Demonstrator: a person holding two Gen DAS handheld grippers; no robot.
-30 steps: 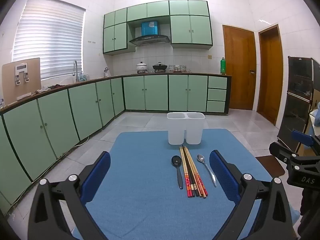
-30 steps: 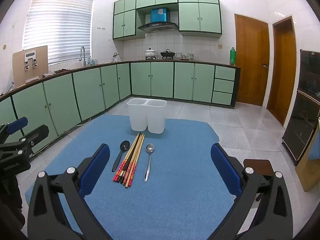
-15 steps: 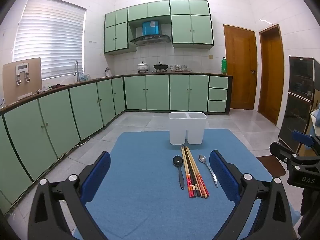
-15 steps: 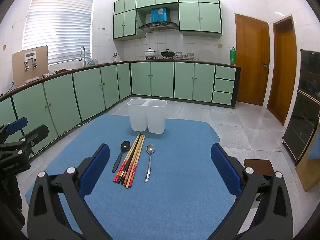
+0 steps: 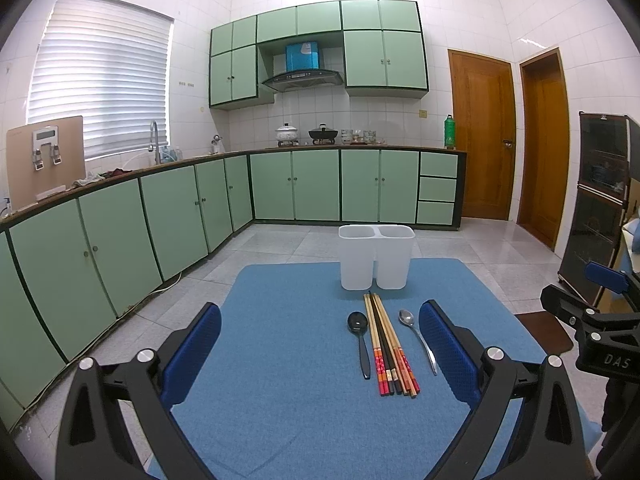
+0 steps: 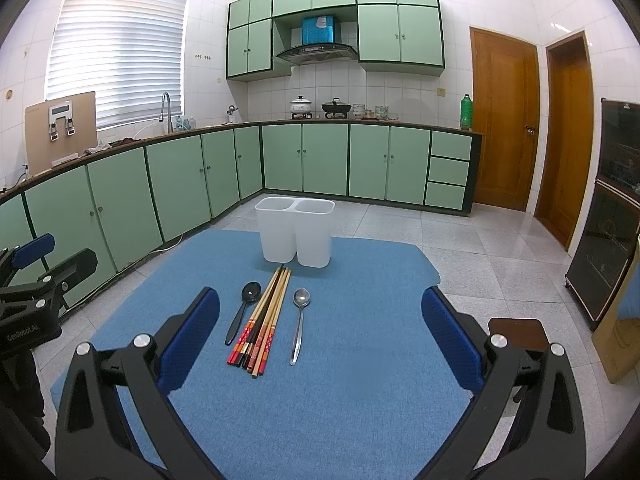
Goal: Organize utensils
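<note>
A bundle of several chopsticks [image 5: 389,346] [image 6: 264,318] lies on the blue table mat [image 5: 280,360] [image 6: 360,360]. A black spoon [image 5: 360,338] [image 6: 243,308] lies left of the bundle and a metal spoon [image 5: 418,336] [image 6: 299,322] lies right of it. Behind them stands a white two-compartment holder [image 5: 375,256] [image 6: 295,236]; its inside is hidden. My left gripper [image 5: 320,350] hangs open above the mat, the utensils near its right finger. My right gripper [image 6: 320,338] is open too, the utensils near its left finger. Neither holds anything.
The mat ends at a tiled floor [image 6: 460,248] on all sides. Green base cabinets [image 5: 180,220] run along the left and back. A dark glass cabinet [image 6: 616,216] and a brown stool [image 6: 516,332] stand to the right. Each gripper shows at the other view's edge.
Almost nothing has changed. Both views have drifted very slightly, and the utensils and holder lie where they were.
</note>
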